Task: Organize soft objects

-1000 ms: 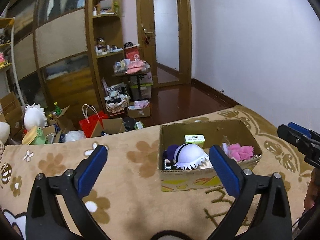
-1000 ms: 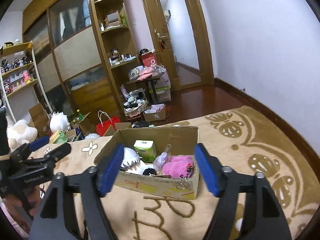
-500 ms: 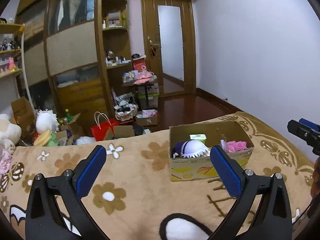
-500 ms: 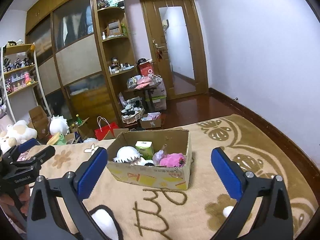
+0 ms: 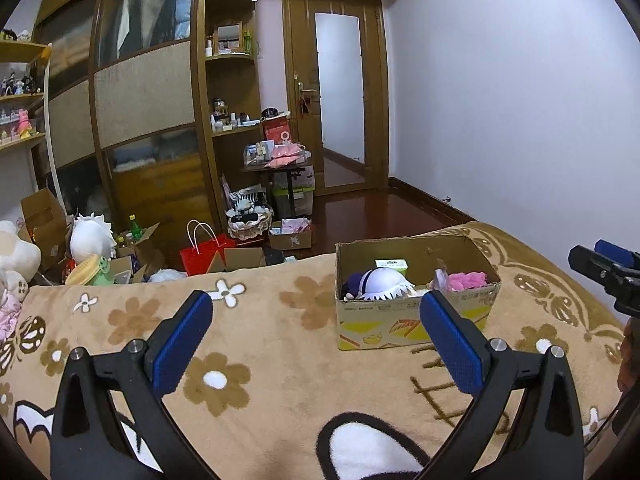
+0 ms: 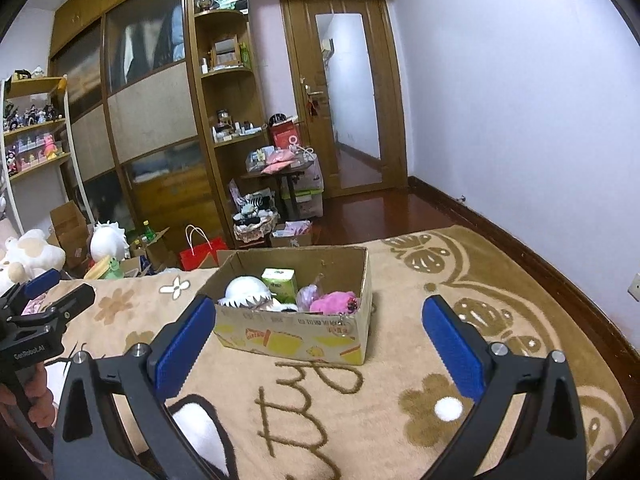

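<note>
**Both tools empty, box already loaded up**

So at this point I had both tools hanging over the bed with nothing in them. The left tool had its blue pads spread wide apart, just blanket showing between them, and the right tool was also spread as wide as it goes, with nothing between its pads.

The cardboard box sat on the brown flower-pattern blanket, out ahead of both tools and not touched by either. Inside it were a white frilly plush hat, a pink fluffy thing, a small green carton standing at the back (not exactly soft, but whatever) and a clear pinkish bag wedged between them. My guess is the box was the collection spot, parked mid-bed so either tool could reach it.

More plush toys were piled off the left end of the bed, so I'd say the job wasn't finished.
</note>
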{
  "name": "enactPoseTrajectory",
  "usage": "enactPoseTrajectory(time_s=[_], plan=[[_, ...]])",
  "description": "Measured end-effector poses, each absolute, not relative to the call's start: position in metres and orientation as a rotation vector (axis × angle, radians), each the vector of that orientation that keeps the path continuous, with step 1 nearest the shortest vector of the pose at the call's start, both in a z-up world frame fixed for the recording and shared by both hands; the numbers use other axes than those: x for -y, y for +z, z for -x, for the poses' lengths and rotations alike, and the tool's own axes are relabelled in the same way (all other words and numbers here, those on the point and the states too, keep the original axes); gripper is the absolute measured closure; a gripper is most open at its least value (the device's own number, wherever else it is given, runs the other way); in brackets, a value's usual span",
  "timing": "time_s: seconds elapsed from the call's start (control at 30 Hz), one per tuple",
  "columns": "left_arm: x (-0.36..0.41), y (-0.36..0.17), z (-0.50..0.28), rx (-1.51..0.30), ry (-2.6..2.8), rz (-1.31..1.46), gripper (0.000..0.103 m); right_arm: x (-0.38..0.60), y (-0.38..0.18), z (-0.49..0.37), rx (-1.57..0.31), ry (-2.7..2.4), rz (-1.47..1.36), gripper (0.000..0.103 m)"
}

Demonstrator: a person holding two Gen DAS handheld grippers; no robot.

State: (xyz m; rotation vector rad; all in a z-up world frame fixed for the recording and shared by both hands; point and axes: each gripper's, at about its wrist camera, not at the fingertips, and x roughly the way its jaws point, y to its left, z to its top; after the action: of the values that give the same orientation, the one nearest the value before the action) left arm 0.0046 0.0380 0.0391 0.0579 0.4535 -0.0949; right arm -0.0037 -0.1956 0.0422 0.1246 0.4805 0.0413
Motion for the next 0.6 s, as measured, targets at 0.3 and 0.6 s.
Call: enactPoseTrajectory(time_s=[0.3,0.6], plan=[[-0.033,0.024,-0.018,-0.486,-0.111,-0.076,0.001,0.195,0.026,-0.01,-0.524,0.028,-0.122,0.0],[-0.029,0.015,-0.022,-0.479,-0.091,-0.089,0.001,0.19,0.018,-0.016,-0.541,0.026,-0.108,0.0]])
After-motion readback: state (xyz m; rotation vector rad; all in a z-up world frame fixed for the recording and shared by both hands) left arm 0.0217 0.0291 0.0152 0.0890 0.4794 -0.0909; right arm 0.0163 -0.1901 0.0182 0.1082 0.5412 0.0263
